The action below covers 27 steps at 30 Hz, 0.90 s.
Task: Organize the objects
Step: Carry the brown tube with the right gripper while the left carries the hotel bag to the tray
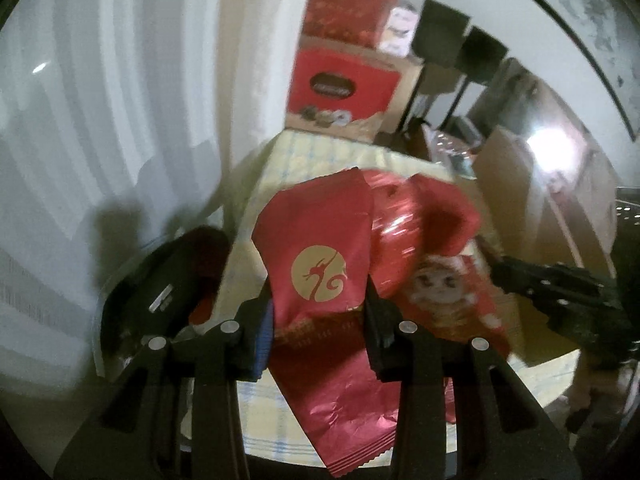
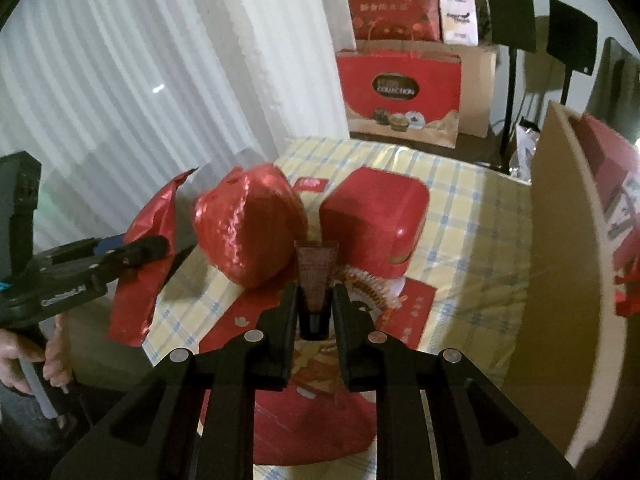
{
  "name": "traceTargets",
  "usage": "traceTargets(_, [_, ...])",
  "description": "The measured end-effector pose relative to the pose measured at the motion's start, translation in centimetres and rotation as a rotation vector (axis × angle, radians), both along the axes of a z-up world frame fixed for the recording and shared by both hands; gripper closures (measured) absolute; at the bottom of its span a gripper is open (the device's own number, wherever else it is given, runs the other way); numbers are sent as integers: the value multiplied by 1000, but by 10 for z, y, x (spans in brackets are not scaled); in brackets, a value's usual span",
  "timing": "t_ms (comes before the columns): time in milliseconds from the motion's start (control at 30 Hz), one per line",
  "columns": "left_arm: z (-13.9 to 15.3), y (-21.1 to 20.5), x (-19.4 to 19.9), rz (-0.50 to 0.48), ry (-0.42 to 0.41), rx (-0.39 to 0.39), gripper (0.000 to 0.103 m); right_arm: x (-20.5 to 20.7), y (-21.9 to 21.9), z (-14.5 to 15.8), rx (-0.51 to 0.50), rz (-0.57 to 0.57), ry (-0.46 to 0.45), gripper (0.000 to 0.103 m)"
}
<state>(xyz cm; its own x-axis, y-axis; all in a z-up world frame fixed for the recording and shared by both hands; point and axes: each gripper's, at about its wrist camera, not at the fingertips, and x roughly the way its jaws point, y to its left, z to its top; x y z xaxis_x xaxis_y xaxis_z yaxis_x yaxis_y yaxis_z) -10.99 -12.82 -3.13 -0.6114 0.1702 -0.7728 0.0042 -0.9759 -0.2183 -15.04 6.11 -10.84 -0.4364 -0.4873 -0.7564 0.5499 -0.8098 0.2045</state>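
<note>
Red foil packet, flat, crinkled, gold round emblem on face, serrated end: hanging lifted above checked desk, left of red foil-wrapped bundle. Left tongs closing partway, gripping packet by both edges. Small brown tube, dark cap toward camera: sitting pinched between right tongs, narrowly parted, hovering over red printed bag near red box.
</note>
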Motion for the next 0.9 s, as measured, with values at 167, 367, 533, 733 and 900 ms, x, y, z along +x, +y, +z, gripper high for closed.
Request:
traceTargets(167, [24, 28, -4, -63, 35, 8, 68, 2, 11, 16, -4, -24, 27, 87])
traceTargets(367, [44, 66, -14, -133, 57, 2, 68, 2, 30, 34, -5, -65, 57, 86])
traceTargets(533, [57, 94, -21, -172, 75, -24, 68, 1, 48, 47, -11, -103, 84, 87])
traceTargets(733, [69, 122, -29, -202, 87, -32, 68, 0, 69, 62, 12, -149, 110, 86])
traceTargets(900, [73, 150, -35, -237, 92, -52, 68, 2, 90, 78, 28, -200, 151, 86])
